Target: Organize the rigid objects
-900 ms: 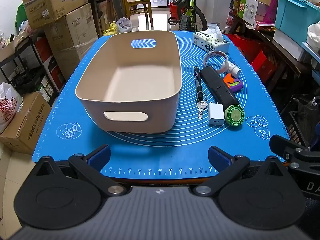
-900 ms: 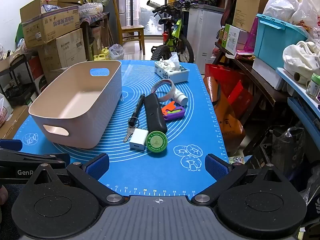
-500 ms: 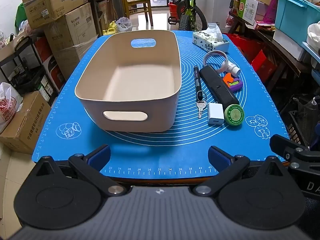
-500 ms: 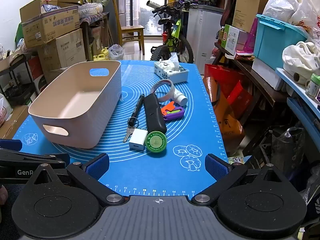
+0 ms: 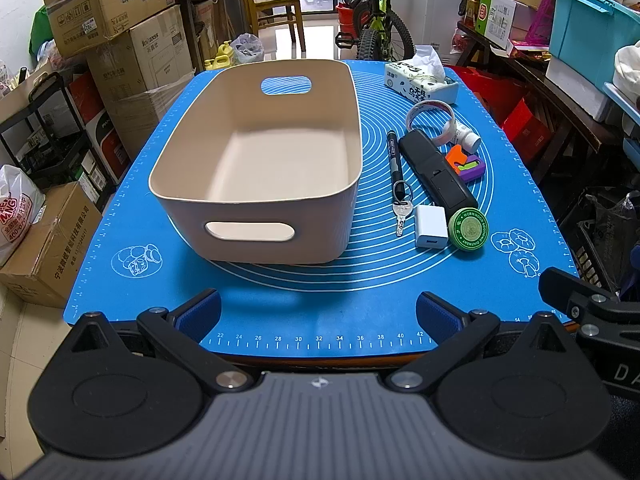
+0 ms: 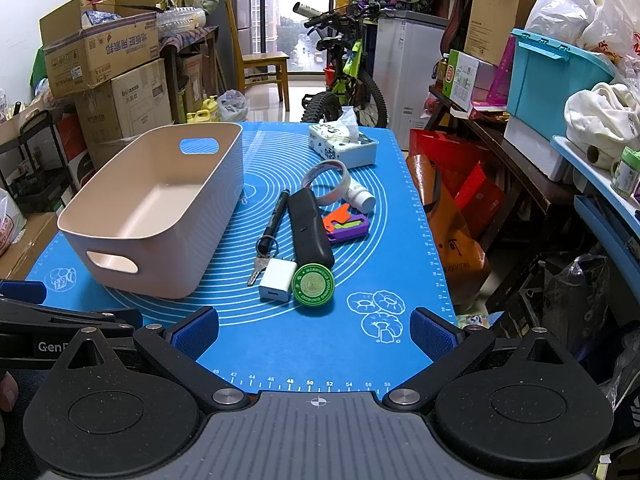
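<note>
Blue mat [image 5: 280, 308] covers the surface, and a beige bin [image 5: 256, 160] stands on it, nothing inside. Right of the bin lie a pen [image 5: 395, 160], keys [image 5: 401, 212], a black remote [image 5: 438, 172], a white charger [image 5: 431, 226], a green tin [image 5: 468, 229], an orange-purple toy [image 5: 466, 164], a tape ring [image 5: 430, 120] and a small bottle [image 5: 466, 136]. Left claw [image 5: 318, 314] and right claw [image 6: 314, 330] both hang spread wide at the near edge, holding nothing.

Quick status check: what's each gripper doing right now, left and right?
Left gripper: open, holding nothing, hovering at the mat's near edge short of the beige bin.
Right gripper: open, holding nothing.
</note>
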Demonstrator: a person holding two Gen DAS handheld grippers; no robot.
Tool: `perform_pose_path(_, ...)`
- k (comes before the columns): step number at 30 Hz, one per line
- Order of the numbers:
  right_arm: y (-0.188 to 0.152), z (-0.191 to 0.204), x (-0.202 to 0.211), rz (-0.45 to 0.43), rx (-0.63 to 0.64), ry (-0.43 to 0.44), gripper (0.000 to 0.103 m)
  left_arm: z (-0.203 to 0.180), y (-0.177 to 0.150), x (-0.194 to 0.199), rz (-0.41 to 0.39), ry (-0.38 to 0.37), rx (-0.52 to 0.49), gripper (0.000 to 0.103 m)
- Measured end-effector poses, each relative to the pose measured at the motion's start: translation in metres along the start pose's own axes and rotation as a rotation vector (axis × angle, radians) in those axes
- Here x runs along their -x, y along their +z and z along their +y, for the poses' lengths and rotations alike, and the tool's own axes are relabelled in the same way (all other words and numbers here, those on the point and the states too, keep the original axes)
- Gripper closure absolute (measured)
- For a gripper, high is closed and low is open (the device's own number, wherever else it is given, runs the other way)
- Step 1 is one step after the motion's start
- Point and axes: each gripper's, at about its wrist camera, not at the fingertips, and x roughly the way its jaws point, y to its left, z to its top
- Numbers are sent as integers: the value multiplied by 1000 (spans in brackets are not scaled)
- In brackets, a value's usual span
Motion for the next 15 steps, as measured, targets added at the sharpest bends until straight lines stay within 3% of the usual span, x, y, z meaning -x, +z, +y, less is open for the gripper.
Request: perform_pose_path(15,-1,1,0,-1,1,0,2,0,0,0,1,0,-1,1)
